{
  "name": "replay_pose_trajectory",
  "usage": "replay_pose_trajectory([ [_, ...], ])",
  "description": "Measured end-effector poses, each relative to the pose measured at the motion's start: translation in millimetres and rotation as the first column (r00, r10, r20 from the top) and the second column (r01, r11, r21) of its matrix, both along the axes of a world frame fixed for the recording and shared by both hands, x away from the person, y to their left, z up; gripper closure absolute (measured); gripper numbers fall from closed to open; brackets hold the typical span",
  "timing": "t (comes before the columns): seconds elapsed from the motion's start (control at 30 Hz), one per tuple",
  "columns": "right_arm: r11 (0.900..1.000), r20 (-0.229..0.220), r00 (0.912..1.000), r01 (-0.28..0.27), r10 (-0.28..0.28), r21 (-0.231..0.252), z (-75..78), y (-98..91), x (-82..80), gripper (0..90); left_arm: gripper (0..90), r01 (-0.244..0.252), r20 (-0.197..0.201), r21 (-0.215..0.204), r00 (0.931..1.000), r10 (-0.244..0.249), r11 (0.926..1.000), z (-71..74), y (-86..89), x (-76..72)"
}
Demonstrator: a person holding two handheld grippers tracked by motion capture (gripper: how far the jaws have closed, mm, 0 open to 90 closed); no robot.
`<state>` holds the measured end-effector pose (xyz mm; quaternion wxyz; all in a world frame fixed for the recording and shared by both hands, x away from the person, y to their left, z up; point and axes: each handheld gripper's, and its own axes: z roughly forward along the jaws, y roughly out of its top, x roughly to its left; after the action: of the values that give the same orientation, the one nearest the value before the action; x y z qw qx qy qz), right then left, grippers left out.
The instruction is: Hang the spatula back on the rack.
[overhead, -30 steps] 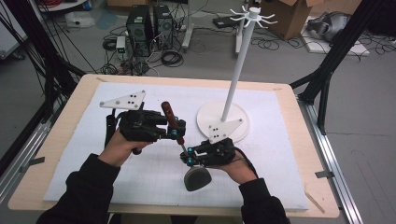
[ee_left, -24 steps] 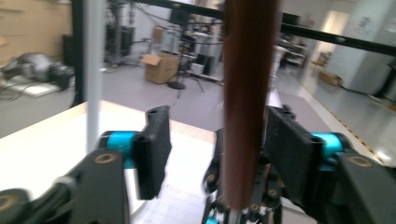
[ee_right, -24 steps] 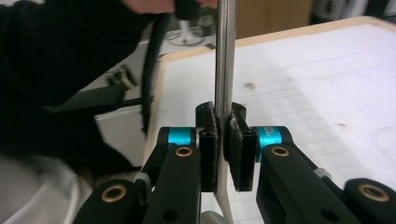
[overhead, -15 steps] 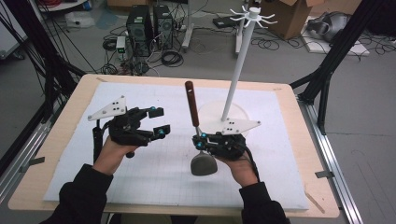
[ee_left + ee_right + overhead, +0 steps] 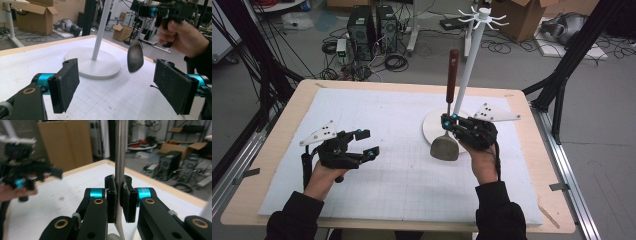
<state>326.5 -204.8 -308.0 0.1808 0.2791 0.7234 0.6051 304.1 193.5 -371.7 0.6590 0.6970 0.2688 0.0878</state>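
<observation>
Grey and flat, the head of the spatula (image 5: 444, 148) hung just in front of the round base of the white stand (image 5: 430, 129), a little above the white mat (image 5: 377, 190); its dark red handle (image 5: 452, 69) pointed up beside the stand's pole; the right gripper (image 5: 447, 121) was squeezed tight on the thin metal neck of the spatula, with its pads pressed on both sides of it, and it held the spatula up straight, close to the stand; in the right gripper view the shiny neck ran up between the closed pads (image 5: 112, 195); the left gripper (image 5: 368, 142) was well away from the stand, over the mat on the left side; its jaws had just been opening and stood wide apart, with nothing between them; in the left gripper view the spatula's head (image 5: 135, 56) hung near the stand's base (image 5: 100, 65), beyond the two open pads (image 5: 66, 83).
</observation>
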Motion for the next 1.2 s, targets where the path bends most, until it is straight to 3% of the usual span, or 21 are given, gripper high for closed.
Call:
replay_pose_trajectory([
  [0.33,0.9971,0.037,0.9968,0.070,-0.071,0.030,27.7,-10.2,17.1,84.1,21.2,-0.009,-0.007,-0.009,0.9999,0.009,0.9999,-3.8,4.5,-0.7],
  [0.47,0.9935,0.028,0.9937,0.108,-0.109,0.037,33.2,-14.0,20.6,84.1,21.4,-0.009,-0.010,-0.006,0.9999,0.009,0.9999,-5.6,4.6,-0.7],
  [1.2,0.9768,-0.037,0.9761,0.214,-0.214,-0.005,33.6,-21.1,43.6,83.9,21.8,0.002,-0.008,-0.012,1.0000,-0.002,0.9999,-8.9,3.1,0.0],
])
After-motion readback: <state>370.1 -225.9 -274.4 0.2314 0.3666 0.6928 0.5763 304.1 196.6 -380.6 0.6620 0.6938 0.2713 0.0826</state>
